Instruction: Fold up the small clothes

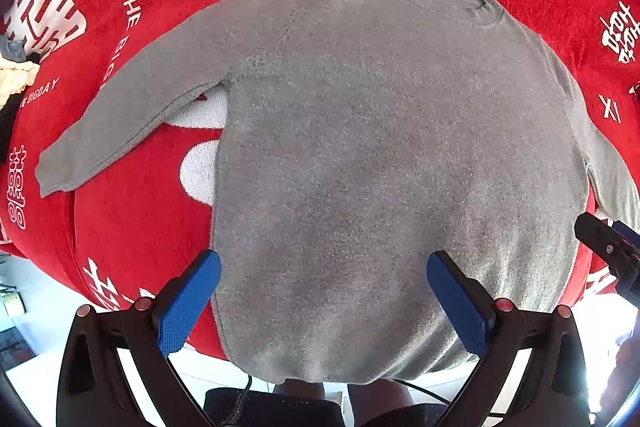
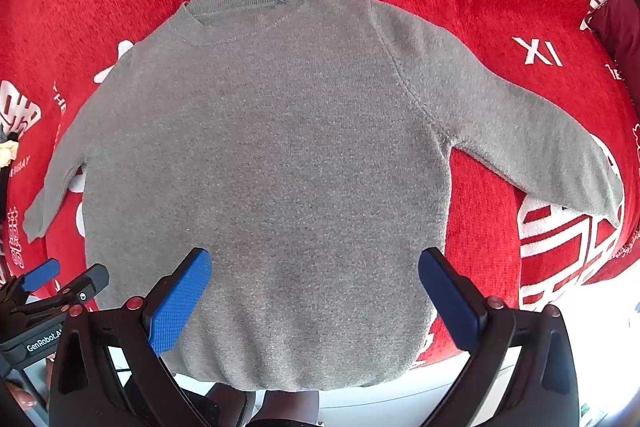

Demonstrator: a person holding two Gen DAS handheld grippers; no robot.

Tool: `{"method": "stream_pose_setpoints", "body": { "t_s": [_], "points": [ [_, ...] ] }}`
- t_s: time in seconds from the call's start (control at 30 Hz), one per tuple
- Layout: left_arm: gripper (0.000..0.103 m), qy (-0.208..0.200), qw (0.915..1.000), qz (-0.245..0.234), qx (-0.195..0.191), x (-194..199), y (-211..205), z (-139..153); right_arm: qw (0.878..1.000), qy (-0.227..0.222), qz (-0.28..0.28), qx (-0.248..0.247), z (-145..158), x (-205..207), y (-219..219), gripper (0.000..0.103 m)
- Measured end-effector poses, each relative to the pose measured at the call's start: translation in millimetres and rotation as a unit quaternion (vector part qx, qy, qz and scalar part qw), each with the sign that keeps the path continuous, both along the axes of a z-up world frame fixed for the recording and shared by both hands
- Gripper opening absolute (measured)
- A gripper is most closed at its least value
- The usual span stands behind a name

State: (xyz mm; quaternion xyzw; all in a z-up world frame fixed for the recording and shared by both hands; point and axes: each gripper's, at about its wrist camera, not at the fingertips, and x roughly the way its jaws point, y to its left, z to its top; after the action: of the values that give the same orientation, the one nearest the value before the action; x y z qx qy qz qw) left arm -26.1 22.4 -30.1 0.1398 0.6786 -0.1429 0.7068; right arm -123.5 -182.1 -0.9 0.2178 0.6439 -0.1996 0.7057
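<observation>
A small grey knit sweater (image 1: 380, 155) (image 2: 272, 163) lies flat on a red cloth with white characters, collar at the far side, hem hanging a little over the near edge, both sleeves spread out and down. My left gripper (image 1: 324, 263) hovers open above the lower body of the sweater, blue pads wide apart, nothing between them. My right gripper (image 2: 314, 261) is likewise open over the hem area. The right gripper's tip shows at the right edge of the left wrist view, and the left gripper (image 2: 60, 283) shows at the lower left of the right wrist view.
The red cloth (image 1: 140, 227) (image 2: 484, 227) covers the whole surface and drops off at the near edge. A pile of other clothes (image 1: 16, 75) lies at the far left. A dark red item (image 2: 620, 39) sits at the far right. A person's legs show below the edge.
</observation>
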Motion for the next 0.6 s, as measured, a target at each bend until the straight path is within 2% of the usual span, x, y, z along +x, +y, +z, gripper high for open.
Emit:
{"method": "stream_pose_setpoints", "body": {
  "t_s": [0.6],
  "points": [
    [0.103, -0.002, 1.0, -0.002, 0.004, -2.3, -6.6, -0.4, 1.0, 0.0, 0.002, 0.007, -2.8, -1.0, -2.9, 0.103]
  ]
}}
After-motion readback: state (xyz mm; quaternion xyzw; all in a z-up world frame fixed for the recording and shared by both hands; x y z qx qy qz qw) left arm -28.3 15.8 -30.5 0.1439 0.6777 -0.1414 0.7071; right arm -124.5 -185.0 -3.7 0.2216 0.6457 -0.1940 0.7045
